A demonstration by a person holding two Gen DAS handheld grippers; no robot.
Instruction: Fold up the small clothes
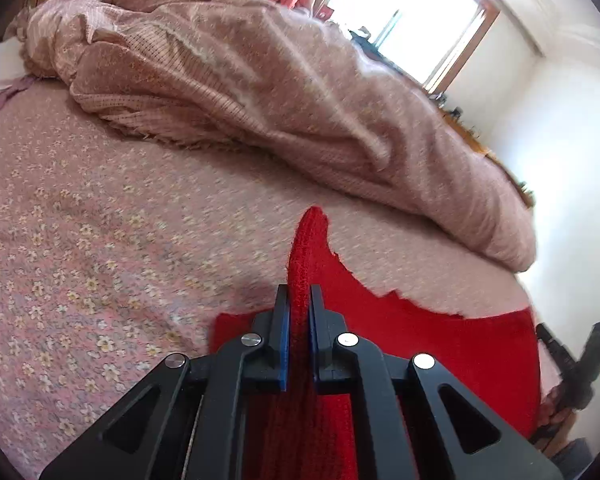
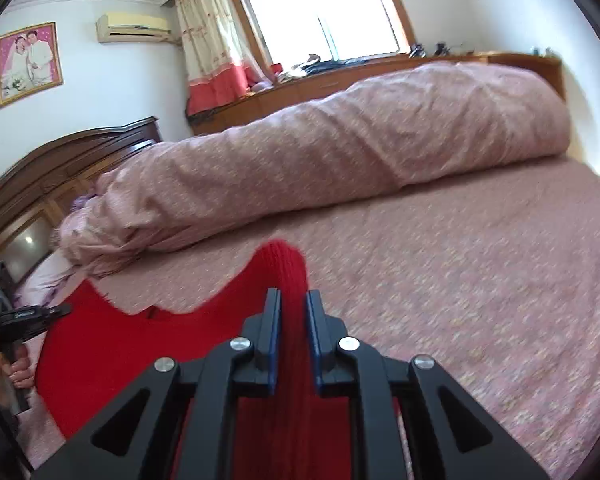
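The left gripper (image 1: 299,300), at the lower centre of its frame, is clamped on a raised fold of the red knit (image 1: 440,344), which pokes up between the blue pads (image 1: 285,336) and spreads to the lower right over the floral bed (image 1: 80,240). The right gripper (image 2: 293,304) likewise pinches a bunched fold of the knit, whose body fills the lower left of its frame. A rolled pink quilt (image 2: 340,140) lies across the bed beyond. A window (image 2: 320,12) glows at top.
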